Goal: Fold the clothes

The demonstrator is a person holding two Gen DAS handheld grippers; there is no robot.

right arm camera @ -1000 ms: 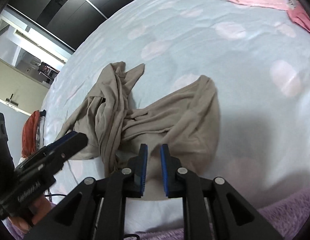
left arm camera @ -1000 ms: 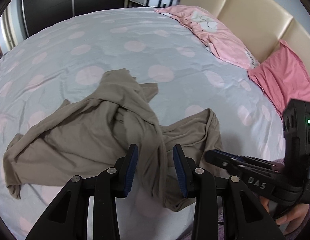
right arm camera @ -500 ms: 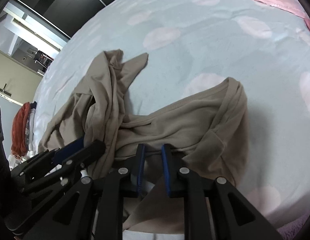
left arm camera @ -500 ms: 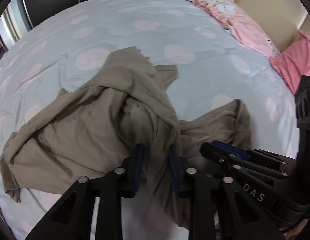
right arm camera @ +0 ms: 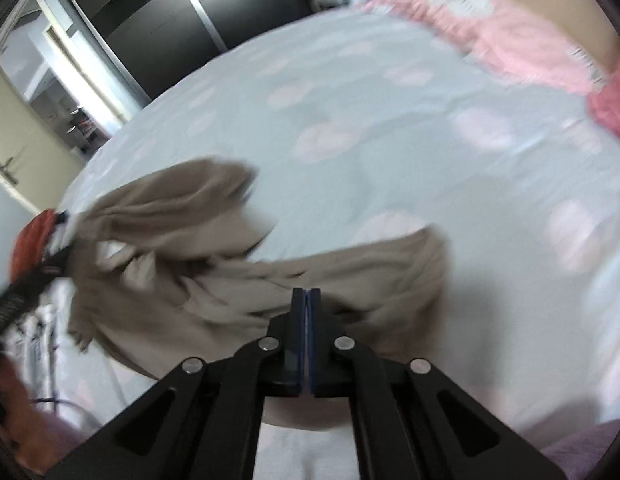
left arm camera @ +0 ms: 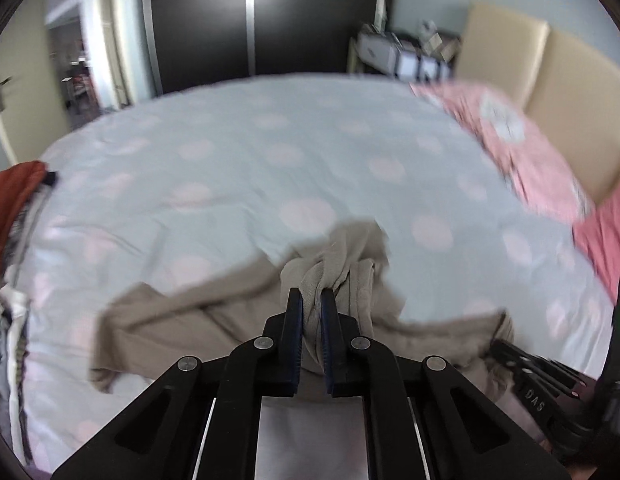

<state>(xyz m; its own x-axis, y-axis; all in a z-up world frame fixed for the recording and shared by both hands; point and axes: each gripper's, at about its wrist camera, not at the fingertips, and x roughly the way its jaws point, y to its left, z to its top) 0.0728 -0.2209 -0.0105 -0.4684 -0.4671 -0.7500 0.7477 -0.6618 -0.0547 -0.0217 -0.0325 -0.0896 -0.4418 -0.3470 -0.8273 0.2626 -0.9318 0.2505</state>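
Observation:
A crumpled beige garment (left arm camera: 181, 320) lies on the bed. In the left wrist view my left gripper (left arm camera: 308, 300) has a bunched ridge of it between the blue pads. Its jaws are closing on that cloth, and the bunch stands raised above the sheet. My right gripper (right arm camera: 307, 294) is shut, with a thin fold of the same beige garment (right arm camera: 169, 216) pinched at its tips. The cloth stretches leftward from there. The right gripper (left arm camera: 542, 384) also shows at the lower right of the left wrist view, against the garment's edge. Both views are blurred by motion.
The light blue sheet with pink dots (left arm camera: 269, 152) spreads out beyond the garment. Pink pillows (left arm camera: 522, 148) lean on a beige headboard (left arm camera: 570, 92) at the right. A stack of clothes topped in orange (left arm camera: 13, 200) sits at the left edge. Dark wardrobe doors (left arm camera: 301, 28) stand behind.
Both grippers have closed on the beige garment and risen with it. The left one swung up, so the view now takes in the room; the cloth is pulled up and stretched between them.

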